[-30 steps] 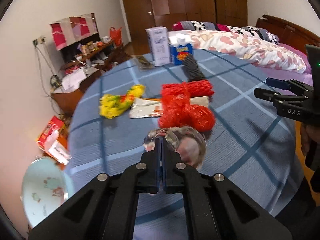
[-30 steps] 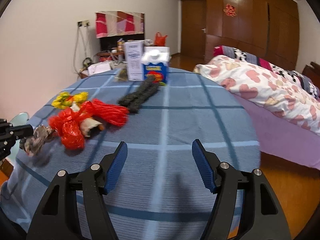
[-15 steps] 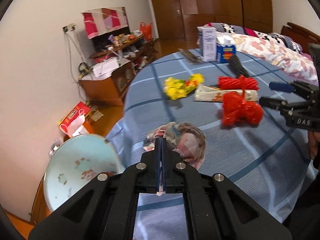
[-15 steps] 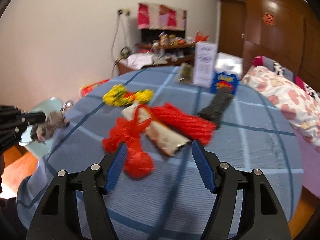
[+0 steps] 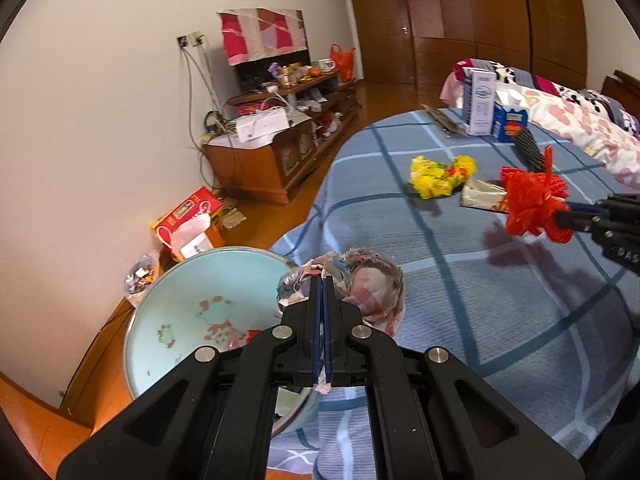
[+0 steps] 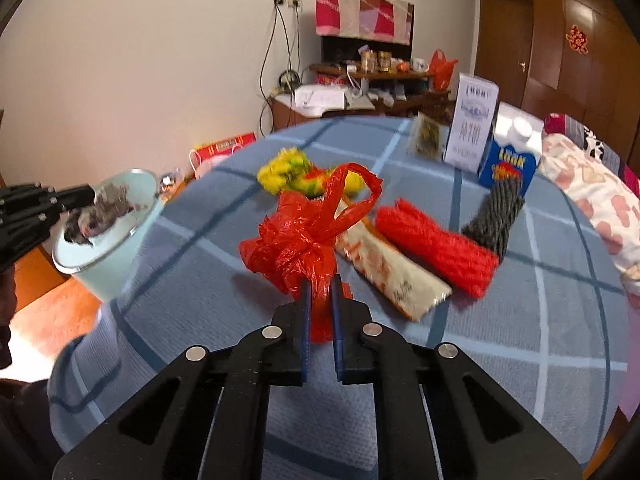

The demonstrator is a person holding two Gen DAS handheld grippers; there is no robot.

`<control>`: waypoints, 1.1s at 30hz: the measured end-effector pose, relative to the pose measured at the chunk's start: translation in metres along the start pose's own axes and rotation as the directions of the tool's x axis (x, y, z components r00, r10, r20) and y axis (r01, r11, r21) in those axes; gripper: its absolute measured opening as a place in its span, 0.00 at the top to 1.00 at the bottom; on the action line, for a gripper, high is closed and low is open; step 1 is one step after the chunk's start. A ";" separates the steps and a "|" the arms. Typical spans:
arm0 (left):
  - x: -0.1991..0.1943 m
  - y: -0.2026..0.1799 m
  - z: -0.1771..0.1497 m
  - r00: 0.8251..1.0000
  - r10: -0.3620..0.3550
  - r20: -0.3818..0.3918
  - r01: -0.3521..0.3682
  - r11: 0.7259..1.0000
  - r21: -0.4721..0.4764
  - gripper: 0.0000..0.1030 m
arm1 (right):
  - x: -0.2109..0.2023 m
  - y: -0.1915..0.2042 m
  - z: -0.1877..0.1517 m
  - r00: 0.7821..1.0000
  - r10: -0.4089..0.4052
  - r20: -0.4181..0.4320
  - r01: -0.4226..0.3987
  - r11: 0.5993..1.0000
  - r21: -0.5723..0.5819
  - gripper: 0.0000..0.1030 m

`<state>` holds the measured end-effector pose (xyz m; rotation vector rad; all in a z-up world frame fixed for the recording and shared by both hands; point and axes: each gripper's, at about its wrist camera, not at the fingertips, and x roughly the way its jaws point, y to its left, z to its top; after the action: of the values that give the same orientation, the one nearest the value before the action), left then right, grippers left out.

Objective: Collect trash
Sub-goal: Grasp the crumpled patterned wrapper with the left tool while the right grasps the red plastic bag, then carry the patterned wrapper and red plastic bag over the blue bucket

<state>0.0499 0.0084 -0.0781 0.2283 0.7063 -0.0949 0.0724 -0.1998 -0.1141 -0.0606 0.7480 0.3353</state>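
My left gripper is shut on a crumpled pinkish-grey rag, held at the table's edge beside the rim of a pale blue basin. In the right wrist view the left gripper holds that rag in front of the basin. My right gripper has its jaws closing on a knotted red plastic bag, with the pads pressing on the bag's lower part. The left wrist view shows the right gripper at the right edge with the red bag in it.
On the blue checked tablecloth lie a yellow crumpled bag, a printed wrapper, a red net roll and a dark grey roll. A white carton and a blue carton stand behind.
The right gripper went from wide open to shut on the red bag. Both views swung left, and the left gripper carried the rag from over the table to beside the basin.
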 end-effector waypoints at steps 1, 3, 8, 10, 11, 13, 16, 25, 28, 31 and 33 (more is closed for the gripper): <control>0.000 0.002 0.000 1.000 0.012 0.001 -0.012 1.000 -0.005 0.99 | 0.000 0.001 0.004 1.000 -0.001 0.005 0.001 1.000 -0.002 0.90; 0.001 0.005 0.001 0.999 0.035 0.001 -0.035 0.999 -0.015 0.99 | 0.001 0.003 0.010 1.000 -0.009 0.019 0.009 1.000 -0.005 0.90; 0.003 0.018 0.003 0.997 0.079 0.000 -0.079 0.996 -0.049 0.99 | 0.005 0.007 0.021 0.999 -0.015 0.039 0.015 1.000 -0.004 0.90; 0.005 0.023 0.003 0.996 0.091 0.001 -0.090 0.994 -0.056 0.99 | 0.007 0.011 0.026 0.999 -0.013 0.048 0.013 1.000 -0.011 0.90; 0.005 0.026 0.004 0.995 0.100 0.003 -0.100 0.993 -0.060 0.99 | 0.008 0.012 0.027 0.999 -0.012 0.051 0.013 1.000 -0.014 0.90; 0.006 0.031 0.004 0.993 0.117 0.007 -0.116 0.991 -0.063 0.99 | 0.010 0.015 0.033 0.998 -0.010 0.057 0.011 1.000 -0.020 0.90; 0.008 0.038 0.005 0.991 0.130 0.009 -0.129 0.989 -0.074 0.99 | 0.016 0.020 0.041 0.998 -0.011 0.061 0.013 1.000 -0.028 0.90; 0.012 0.054 0.004 0.985 0.175 0.000 -0.174 0.979 -0.107 0.99 | 0.033 0.036 0.063 0.997 -0.005 0.074 0.009 0.998 -0.057 0.90; 0.014 0.059 0.003 0.983 0.185 -0.004 -0.184 0.977 -0.111 0.99 | 0.037 0.043 0.068 0.997 0.000 0.076 0.005 0.998 -0.065 0.90; 0.016 0.060 0.002 0.981 0.193 -0.009 -0.193 0.975 -0.113 0.99 | 0.041 0.048 0.071 0.997 0.005 0.080 0.000 0.998 -0.069 0.90; 0.017 0.061 0.002 0.980 0.198 -0.012 -0.198 0.973 -0.115 0.99 | 0.043 0.050 0.072 0.997 0.008 0.083 -0.002 0.997 -0.071 0.90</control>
<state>0.0739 0.0672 -0.0773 0.1865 0.6839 0.1366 0.1334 -0.1276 -0.0870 -0.1109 0.6542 0.3671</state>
